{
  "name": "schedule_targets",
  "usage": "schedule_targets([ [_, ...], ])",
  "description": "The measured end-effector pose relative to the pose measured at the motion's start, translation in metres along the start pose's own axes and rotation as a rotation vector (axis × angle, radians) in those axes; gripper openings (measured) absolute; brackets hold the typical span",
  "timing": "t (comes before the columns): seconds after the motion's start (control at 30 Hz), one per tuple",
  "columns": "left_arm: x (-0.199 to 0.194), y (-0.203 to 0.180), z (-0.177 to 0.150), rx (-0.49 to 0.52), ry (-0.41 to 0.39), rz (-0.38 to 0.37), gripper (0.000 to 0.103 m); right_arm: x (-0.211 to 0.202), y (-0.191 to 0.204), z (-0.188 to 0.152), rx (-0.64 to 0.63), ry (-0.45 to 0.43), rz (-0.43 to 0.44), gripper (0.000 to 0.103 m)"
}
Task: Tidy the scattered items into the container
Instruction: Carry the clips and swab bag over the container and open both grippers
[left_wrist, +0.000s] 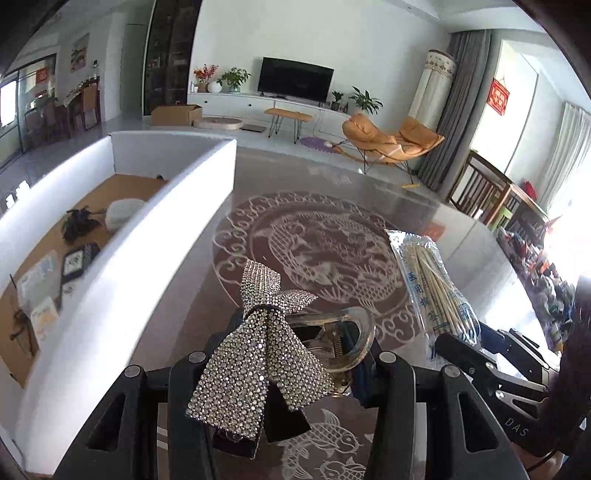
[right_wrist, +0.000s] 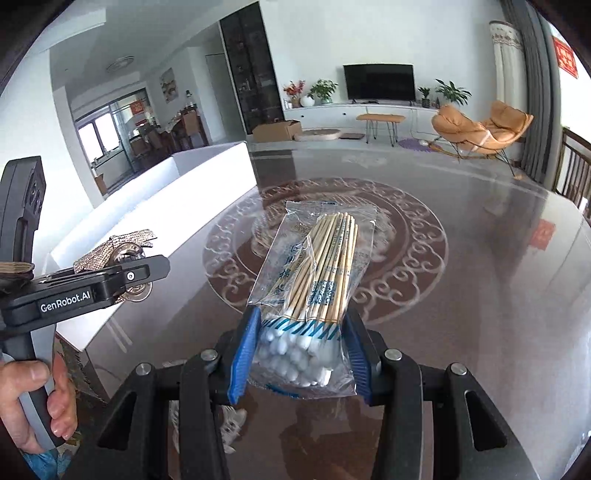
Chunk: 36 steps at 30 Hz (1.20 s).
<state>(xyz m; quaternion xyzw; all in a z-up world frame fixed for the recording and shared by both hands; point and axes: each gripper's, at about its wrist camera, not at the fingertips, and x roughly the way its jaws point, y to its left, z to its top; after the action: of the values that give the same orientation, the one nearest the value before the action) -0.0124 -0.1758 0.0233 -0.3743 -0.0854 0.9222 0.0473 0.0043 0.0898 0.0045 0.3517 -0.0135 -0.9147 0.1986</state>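
Observation:
My left gripper (left_wrist: 295, 354) is shut on a rhinestone bow hair clip (left_wrist: 258, 332) with a clear claw, held above the glass table. It also shows from the side in the right wrist view (right_wrist: 125, 247), next to the box. My right gripper (right_wrist: 301, 343) is shut on a clear bag of cotton swabs (right_wrist: 317, 273), held above the table. The bag also shows in the left wrist view (left_wrist: 432, 280). The white container box (left_wrist: 147, 236) stands to the left, with several small items on its brown floor.
The glass table (right_wrist: 461, 295) has an etched fish pattern at its middle. A wooden chair (left_wrist: 487, 184) stands at the table's far right. The living room lies beyond with an orange lounge chair (right_wrist: 480, 129) and a TV.

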Motion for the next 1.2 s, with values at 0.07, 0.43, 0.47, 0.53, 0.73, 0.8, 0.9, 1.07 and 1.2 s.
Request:
schedule_targets([
  [0.07, -0.015, 0.022, 0.02, -0.023, -0.036, 0.033, 0.048, 0.009, 0.025, 0.027, -0.049, -0.025, 0.055, 0.046],
  [0.43, -0.046, 0.198, 0.076, -0.177, -0.083, 0.331, 0.048, 0.105, 0.203, 0.157, -0.265, -0.052, 0.348, 0.046],
  [0.47, -0.044, 0.207, 0.075, -0.184, -0.076, 0.349, 0.048, 0.117, 0.216, 0.161, -0.277, -0.041, 0.358, 0.046],
  [0.53, -0.04, 0.222, 0.07, -0.2, -0.062, 0.37, 0.048, 0.137, 0.235, 0.163, -0.295, -0.017, 0.37, 0.046],
  [0.73, -0.022, 0.249, 0.06, -0.216, -0.023, 0.398, 0.048, 0.19, 0.261, 0.154, -0.351, 0.063, 0.341, 0.046],
  [0.8, -0.015, 0.253, 0.061, -0.219, -0.013, 0.39, 0.048, 0.2, 0.262, 0.151, -0.369, 0.076, 0.329, 0.046],
  [0.9, -0.014, 0.251, 0.066, -0.2, -0.026, 0.411, 0.048, 0.209, 0.262, 0.148, -0.373, 0.083, 0.317, 0.046],
  [1.07, -0.01, 0.245, 0.066, -0.196, -0.017, 0.414, 0.048, 0.214, 0.261, 0.147, -0.367, 0.089, 0.311, 0.046],
  [1.2, -0.004, 0.244, 0.067, -0.189, -0.009, 0.42, 0.048, 0.211, 0.264, 0.148, -0.379, 0.084, 0.308, 0.046],
])
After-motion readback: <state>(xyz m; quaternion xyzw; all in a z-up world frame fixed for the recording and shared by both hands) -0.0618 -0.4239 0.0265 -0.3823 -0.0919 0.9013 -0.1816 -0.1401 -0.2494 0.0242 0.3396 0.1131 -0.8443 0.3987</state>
